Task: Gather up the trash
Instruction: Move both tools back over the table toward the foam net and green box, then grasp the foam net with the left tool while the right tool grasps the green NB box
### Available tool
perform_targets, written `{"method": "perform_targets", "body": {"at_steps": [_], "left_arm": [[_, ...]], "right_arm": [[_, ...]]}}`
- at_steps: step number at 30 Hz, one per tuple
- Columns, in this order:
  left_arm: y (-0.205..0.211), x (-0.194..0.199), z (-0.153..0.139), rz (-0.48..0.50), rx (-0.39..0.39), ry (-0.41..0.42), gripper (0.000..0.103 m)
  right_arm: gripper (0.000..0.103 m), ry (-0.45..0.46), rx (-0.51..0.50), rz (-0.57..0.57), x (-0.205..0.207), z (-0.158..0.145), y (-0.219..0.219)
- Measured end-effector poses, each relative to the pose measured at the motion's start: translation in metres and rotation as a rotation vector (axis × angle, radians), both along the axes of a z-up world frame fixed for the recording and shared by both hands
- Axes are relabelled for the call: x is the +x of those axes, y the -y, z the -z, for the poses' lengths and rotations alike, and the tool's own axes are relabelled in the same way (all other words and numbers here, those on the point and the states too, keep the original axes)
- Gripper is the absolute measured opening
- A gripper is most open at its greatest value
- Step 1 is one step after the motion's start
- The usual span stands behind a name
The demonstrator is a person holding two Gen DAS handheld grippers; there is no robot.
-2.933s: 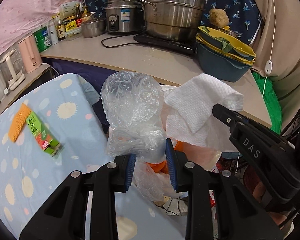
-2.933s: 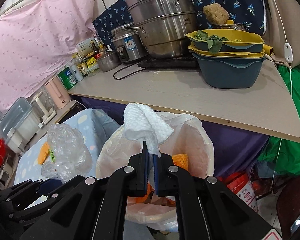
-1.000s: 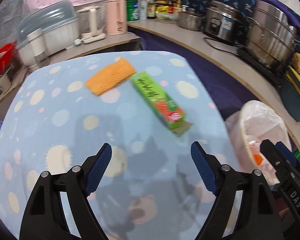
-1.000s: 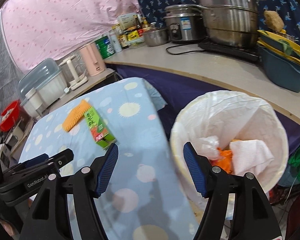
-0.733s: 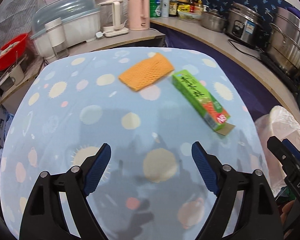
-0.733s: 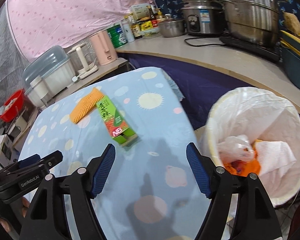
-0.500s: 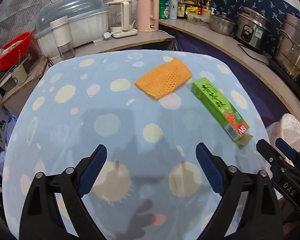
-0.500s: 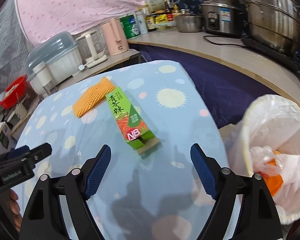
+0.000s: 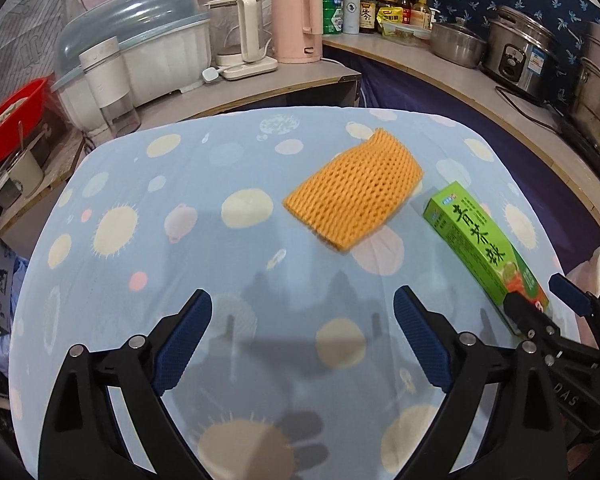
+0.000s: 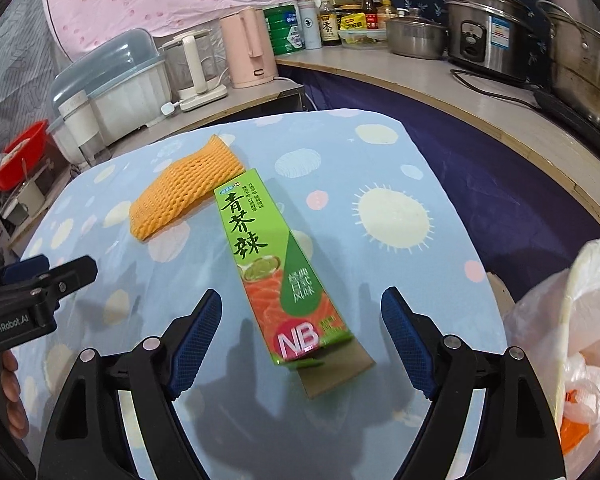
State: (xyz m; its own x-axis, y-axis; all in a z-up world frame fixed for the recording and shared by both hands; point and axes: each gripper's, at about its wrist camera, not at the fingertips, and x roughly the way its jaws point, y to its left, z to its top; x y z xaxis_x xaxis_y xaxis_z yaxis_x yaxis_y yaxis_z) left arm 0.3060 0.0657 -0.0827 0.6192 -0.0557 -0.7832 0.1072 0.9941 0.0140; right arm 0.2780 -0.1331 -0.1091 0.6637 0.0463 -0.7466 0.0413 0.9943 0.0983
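Observation:
An orange foam net [image 9: 354, 192] lies on the blue spotted tablecloth [image 9: 140, 240], just ahead and right of my open, empty left gripper [image 9: 303, 300]. A green carton [image 10: 276, 264] lies beside the net [image 10: 184, 192], its near end with an open flap between the wide-open fingers of my right gripper [image 10: 302, 298], untouched by the pads. The carton [image 9: 482, 248] also shows at the right in the left wrist view, with the right gripper [image 9: 538, 296] over its near end. The bag-lined trash bin [image 10: 588, 280] stands off the table's right edge, holding plastic and orange scraps.
A counter [image 10: 480, 92] curves behind the table with a pink kettle [image 9: 298, 24], bottles, steel pots [image 10: 416, 36] and a rice cooker [image 10: 488, 40]. A covered dish rack [image 9: 140, 56] and a red basin [image 9: 12, 116] sit at the left. A hand [image 10: 12, 392] holds the left gripper [image 10: 56, 266].
Both grippers swung left from above the bin to over the table. The plastic bag and paper towel they held now lie in the bin, and both jaws have opened wide. The carton sits closer to the right gripper.

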Motion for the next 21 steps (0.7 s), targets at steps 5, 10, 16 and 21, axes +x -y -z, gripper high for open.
{"method": "perform_targets", "body": {"at_steps": [5, 10, 16, 21], "left_arm": [[0.001, 0.031, 0.005, 0.048, -0.035, 0.009, 0.091], [0.006, 0.064, 0.013, 0.079, -0.056, -0.001, 0.091], [0.017, 0.094, 0.026, 0.105, -0.055, -0.016, 0.093], [0.026, 0.109, 0.041, 0.134, -0.079, -0.057, 0.091]], "right_arm": [[0.069, -0.011, -0.025, -0.009, 0.008, 0.004, -0.005], [0.044, -0.02, -0.036, 0.012, 0.01, 0.004, -0.002], [0.044, -0.015, 0.011, 0.086, 0.011, 0.001, 0.018], [0.043, -0.022, 0.035, 0.121, 0.014, 0.001, 0.03]]}}
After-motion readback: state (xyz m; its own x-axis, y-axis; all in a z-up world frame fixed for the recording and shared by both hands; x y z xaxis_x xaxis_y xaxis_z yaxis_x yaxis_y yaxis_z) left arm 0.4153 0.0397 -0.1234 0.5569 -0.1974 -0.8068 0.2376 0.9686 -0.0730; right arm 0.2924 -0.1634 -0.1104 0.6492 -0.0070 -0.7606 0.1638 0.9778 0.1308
